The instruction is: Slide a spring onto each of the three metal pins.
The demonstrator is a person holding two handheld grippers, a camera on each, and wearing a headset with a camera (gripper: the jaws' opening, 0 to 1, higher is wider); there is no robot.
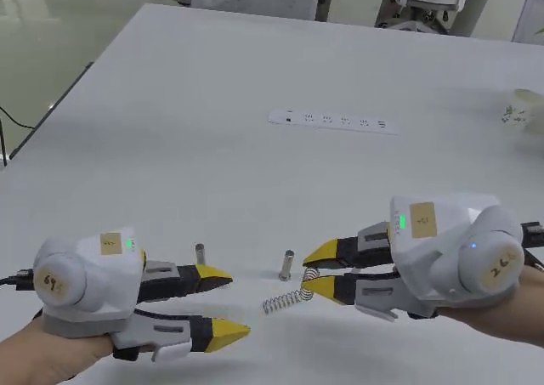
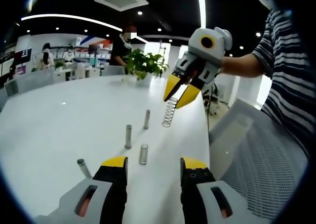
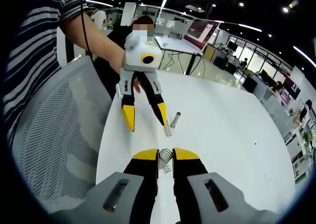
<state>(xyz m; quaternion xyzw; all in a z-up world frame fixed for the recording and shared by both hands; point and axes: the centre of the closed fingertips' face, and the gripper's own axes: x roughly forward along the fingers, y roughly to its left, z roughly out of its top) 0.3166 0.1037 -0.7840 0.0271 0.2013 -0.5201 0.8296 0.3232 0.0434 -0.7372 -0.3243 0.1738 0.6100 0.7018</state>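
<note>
The right gripper (image 1: 308, 272) is clenched on one end of a spring (image 1: 285, 300) that slants down, left and nearward, while the nearest bare pin (image 1: 286, 266) stands upright just left of its tips; the left gripper (image 1: 238, 302) hangs released.

The spring's (image 1: 289, 297) right end sits between the right gripper's (image 1: 306, 270) jaws in the head view, so how much of it they clamp is hidden. In the right gripper view those jaws cover its near part. In the left gripper view, a jaw of the left gripper (image 2: 153, 161) hides the base of the near-left pin (image 2: 82, 166). A cup (image 1: 525, 110) at the far right is cut by the edge. The power strip's (image 1: 333, 120) markings are too small to read.
</note>
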